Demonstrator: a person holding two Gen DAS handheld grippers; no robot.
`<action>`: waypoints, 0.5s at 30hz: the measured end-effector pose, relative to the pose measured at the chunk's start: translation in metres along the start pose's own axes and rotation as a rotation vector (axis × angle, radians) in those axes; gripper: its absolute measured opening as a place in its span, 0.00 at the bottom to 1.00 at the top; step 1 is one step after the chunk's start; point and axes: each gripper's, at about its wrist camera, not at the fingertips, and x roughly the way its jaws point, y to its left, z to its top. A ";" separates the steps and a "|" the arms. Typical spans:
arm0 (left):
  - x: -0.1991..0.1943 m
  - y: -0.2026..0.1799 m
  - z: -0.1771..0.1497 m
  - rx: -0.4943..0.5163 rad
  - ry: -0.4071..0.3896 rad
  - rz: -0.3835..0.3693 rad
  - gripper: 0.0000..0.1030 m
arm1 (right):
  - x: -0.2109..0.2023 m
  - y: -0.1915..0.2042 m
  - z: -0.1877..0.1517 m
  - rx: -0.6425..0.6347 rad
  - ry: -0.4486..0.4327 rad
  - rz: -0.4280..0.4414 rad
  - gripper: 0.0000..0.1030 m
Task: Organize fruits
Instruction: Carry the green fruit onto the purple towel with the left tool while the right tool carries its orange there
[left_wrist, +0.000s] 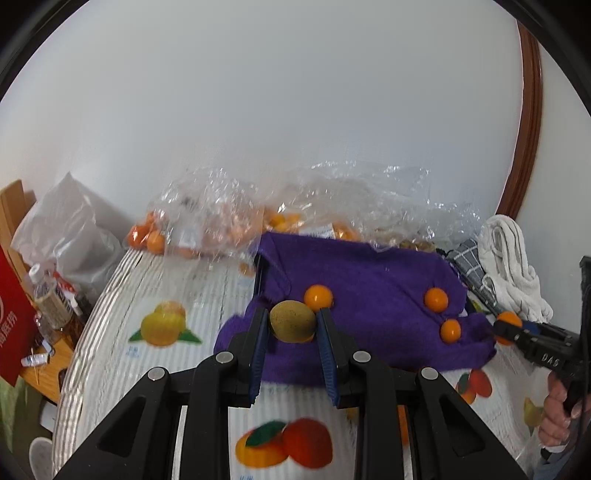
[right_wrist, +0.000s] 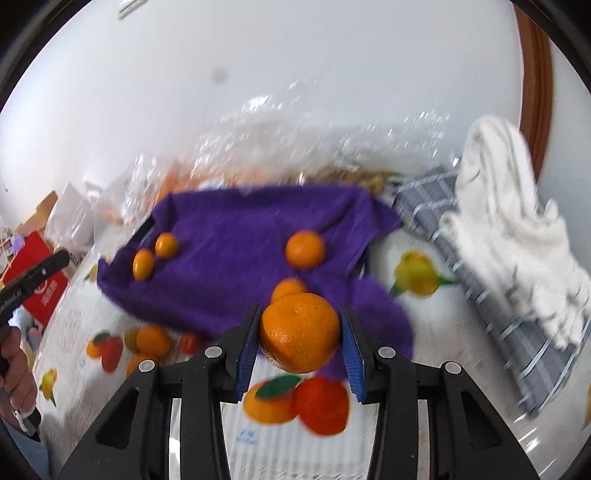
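Orange tangerine (right_wrist: 300, 332) clamped in your right hand-held gripper (right_wrist: 300, 334), kiwi (left_wrist: 293, 321) in the left hand-held gripper (left_wrist: 293, 325); both soft, squeeze mid-belly gently.

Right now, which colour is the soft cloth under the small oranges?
Purple cloth, clearest in the left wrist view.
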 end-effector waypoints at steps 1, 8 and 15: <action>0.002 -0.003 0.006 -0.003 -0.002 -0.003 0.25 | -0.002 -0.003 0.006 0.003 -0.009 0.000 0.40; 0.028 -0.021 0.038 -0.028 -0.009 -0.047 0.25 | 0.009 -0.013 0.051 0.027 -0.081 -0.004 0.40; 0.084 -0.032 0.017 -0.052 0.074 -0.080 0.25 | 0.056 -0.022 0.042 0.072 -0.041 0.006 0.40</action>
